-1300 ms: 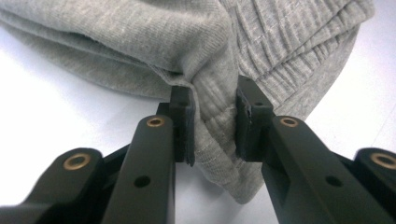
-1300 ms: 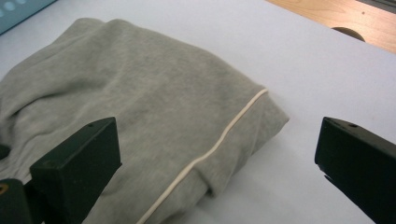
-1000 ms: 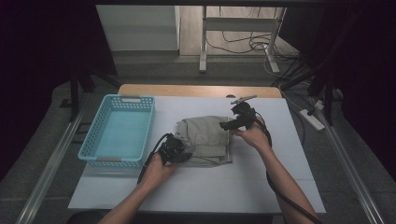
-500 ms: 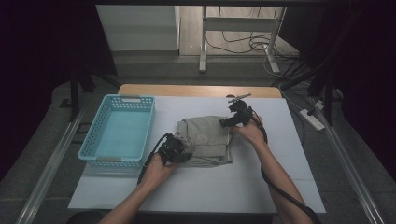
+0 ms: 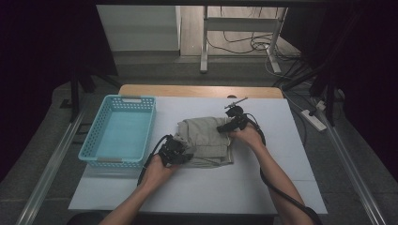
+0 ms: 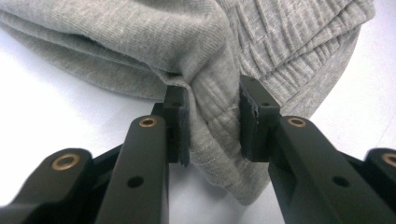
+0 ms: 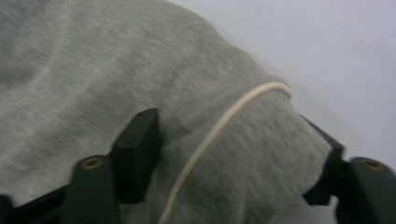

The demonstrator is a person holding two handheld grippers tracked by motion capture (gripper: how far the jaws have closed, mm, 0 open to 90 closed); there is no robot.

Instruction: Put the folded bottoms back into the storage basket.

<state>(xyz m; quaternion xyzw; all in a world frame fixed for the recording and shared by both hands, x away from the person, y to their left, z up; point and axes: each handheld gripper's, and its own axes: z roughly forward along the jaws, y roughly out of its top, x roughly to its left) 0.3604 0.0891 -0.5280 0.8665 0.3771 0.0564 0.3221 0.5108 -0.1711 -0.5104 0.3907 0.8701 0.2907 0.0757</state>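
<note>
- The grey garment (image 5: 204, 140) lies folded into a compact bundle on the white desk (image 5: 281, 187), just to the right of the light-blue basket (image 5: 117, 131), which holds nothing that I can see.
- The left gripper (image 5: 174, 152) sits at the bundle's near-left corner. In the left gripper view its fingers (image 6: 176, 123) pinch a thick bunch of ribbed hem between them, the cloth squeezed into a narrow gather.
- The right gripper (image 5: 230, 125) is at the bundle's far-right edge. In the right gripper view its fingers (image 7: 137, 154) stand spread on either side of a rounded fold of fabric crossed by a pale drawstring (image 7: 219, 126). That view is blurred, so whether the pads already press on the fold I cannot tell; it looks more like a straddle than a firm grip.
- Judged from this, the step in hand is securing both ends of the folded bundle, most likely to lift it as one piece towards the basket.
- The next move calls for the right fingers to close fully on the fold, catching all layers and not just the drawstring.
- Then both hands should rise together and level, so the fold does not sag open, and travel left over the basket rim.
</note>
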